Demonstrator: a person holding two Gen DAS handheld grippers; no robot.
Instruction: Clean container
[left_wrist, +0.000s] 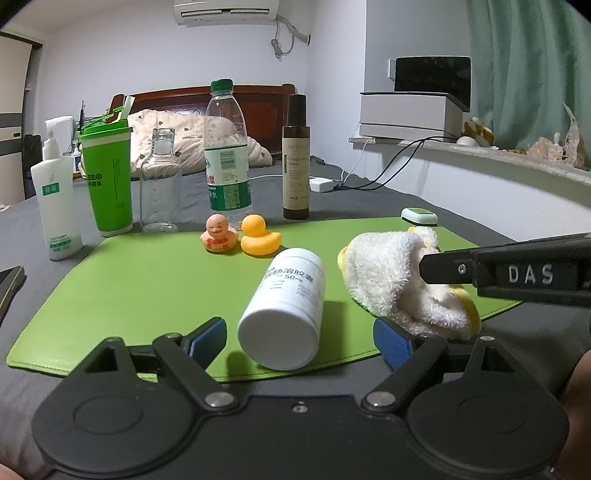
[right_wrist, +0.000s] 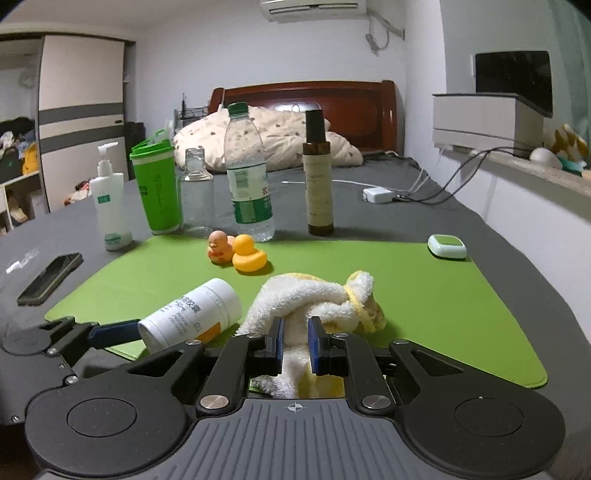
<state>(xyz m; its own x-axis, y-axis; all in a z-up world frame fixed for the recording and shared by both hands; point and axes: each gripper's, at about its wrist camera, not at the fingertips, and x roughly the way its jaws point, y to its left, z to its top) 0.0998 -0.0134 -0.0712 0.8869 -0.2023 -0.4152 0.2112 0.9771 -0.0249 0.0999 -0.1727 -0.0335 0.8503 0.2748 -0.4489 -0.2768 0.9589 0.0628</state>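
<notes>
White bottle (left_wrist: 286, 306) lies on its side between my spread left claw (left_wrist: 300, 338) fingers, long axis pointing away — my right claw (right_wrist: 295, 345) pinches the towel (right_wrist: 314, 299) just beside it

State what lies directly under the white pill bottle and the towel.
White pill bottle lies on its side on the green mat, as does the towel. The mat beneath both is covered.

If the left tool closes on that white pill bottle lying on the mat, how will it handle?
The white pill bottle lies on its side on the green mat, so a nudge would probably roll it. It looks like stiff, smooth plastic, possibly slippery. The left tool stands open around it.
</notes>
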